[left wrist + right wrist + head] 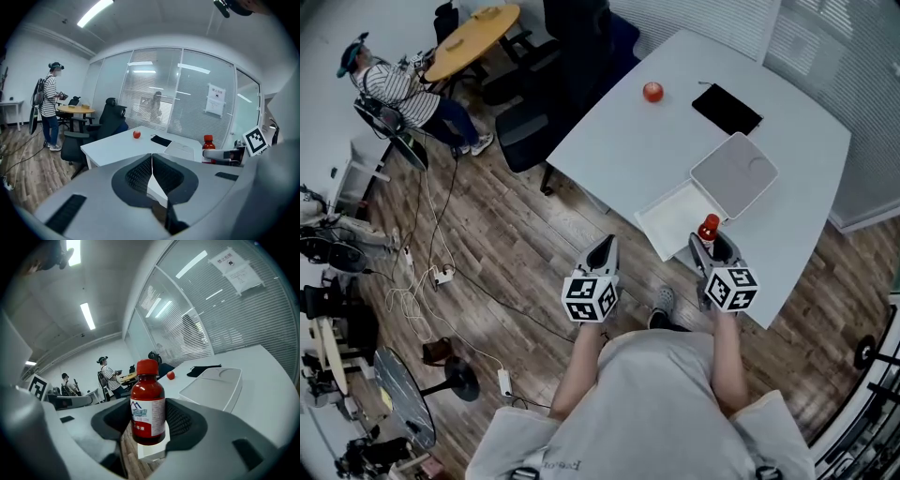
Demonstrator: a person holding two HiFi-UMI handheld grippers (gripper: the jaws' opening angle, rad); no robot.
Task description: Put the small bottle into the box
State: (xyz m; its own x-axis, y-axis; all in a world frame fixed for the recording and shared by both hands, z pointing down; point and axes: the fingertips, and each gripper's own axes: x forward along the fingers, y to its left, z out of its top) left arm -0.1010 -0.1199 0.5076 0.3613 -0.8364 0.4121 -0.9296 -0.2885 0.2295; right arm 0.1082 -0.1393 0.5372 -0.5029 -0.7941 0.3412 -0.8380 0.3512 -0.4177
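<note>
A small red bottle (pixel 709 228) with a red cap and white label stands upright between the jaws of my right gripper (pixel 712 246), which is shut on it at the near edge of the white table (pixel 619 141). In the right gripper view the bottle (pixel 147 404) fills the middle. The white box (pixel 680 217) lies open just beyond the bottle, its lid (pixel 734 174) folded back to the right. My left gripper (pixel 602 253) hovers over the wooden floor left of the table, jaws shut and empty (pixel 152 176). From the left gripper view the bottle (pixel 208 145) shows at right.
A red round fruit (pixel 652 92) and a flat black item (pixel 727 109) lie at the table's far side. Black office chairs (pixel 525 131) stand left of the table. A person in a striped top (pixel 394 89) stands at far left. Cables (pixel 431 272) trail on the floor.
</note>
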